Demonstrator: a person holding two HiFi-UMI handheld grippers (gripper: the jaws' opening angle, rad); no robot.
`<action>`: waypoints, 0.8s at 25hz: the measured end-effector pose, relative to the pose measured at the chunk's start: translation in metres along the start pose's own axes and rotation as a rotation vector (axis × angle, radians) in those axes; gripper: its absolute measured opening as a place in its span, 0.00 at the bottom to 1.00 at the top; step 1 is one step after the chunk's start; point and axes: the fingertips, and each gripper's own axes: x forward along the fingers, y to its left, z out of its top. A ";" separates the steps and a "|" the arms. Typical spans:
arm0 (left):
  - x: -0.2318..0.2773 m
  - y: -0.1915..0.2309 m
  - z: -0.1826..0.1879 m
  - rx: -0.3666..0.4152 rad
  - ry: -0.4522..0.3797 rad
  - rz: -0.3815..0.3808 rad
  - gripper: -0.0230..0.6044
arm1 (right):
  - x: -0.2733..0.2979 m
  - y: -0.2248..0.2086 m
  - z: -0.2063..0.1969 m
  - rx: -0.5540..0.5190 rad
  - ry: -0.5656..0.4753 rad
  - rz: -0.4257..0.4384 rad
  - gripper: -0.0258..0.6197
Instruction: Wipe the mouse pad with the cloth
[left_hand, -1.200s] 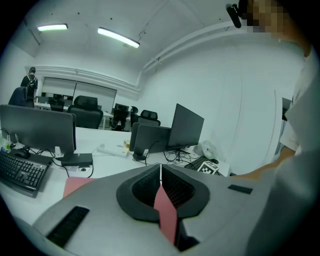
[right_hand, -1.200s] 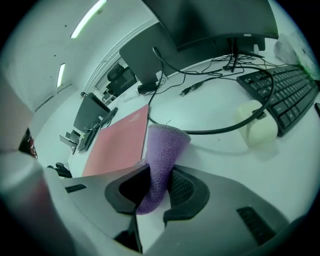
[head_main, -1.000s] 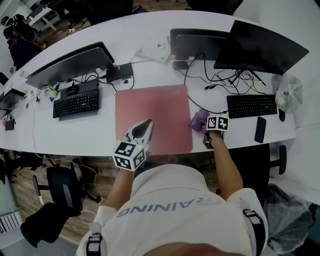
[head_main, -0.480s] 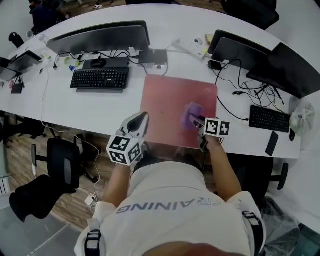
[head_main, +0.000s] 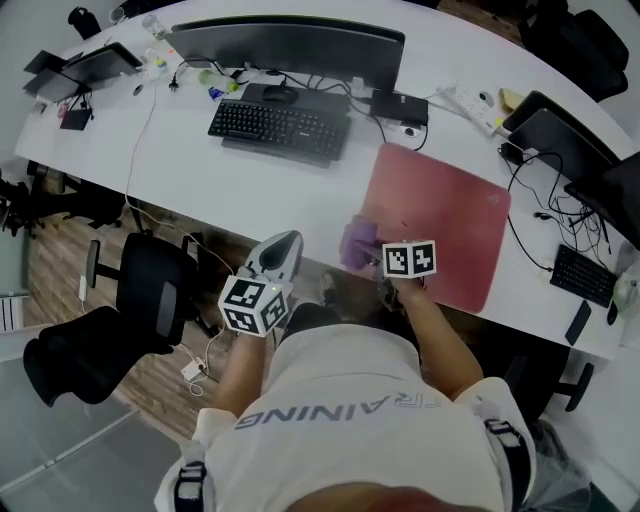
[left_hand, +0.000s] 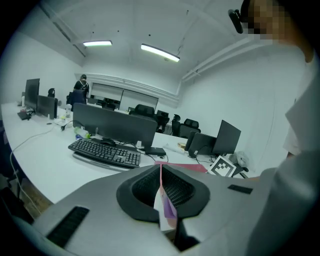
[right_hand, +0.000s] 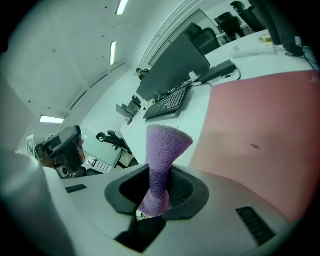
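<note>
Right tongs (head_main: 368, 248) clamped on the purple cloth (head_main: 355, 243), at the near left corner of the pink mouse pad (head_main: 440, 215), which lies flat on the white counter (head_main: 200, 170). I cannot tell whether the cloth touches the surface.

In the right gripper view my jaws pinch the cloth (right_hand: 162, 155) at a narrow waist, and its free end flares out beyond them, beside the pad (right_hand: 260, 125). I judge the cloth light, soft and easily crushed. A hold low on the bunch, as here, leaves a loose tuft to spread under pressure.

The pad looks thin and pliant, and it may creep on the smooth counter.

Left tongs (head_main: 287, 243) hang off the counter's near edge with jaws together (left_hand: 161, 175). An unidentified pale scrap sits at their base.
</note>
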 end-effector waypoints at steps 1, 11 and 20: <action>-0.007 0.011 -0.002 -0.003 0.004 0.008 0.09 | 0.017 0.006 -0.005 -0.004 0.021 0.003 0.20; -0.030 0.061 -0.025 -0.030 0.041 -0.043 0.09 | 0.109 0.007 -0.042 -0.037 0.132 -0.112 0.20; -0.004 0.029 -0.016 0.000 0.055 -0.111 0.09 | 0.068 -0.025 -0.047 0.040 0.076 -0.165 0.20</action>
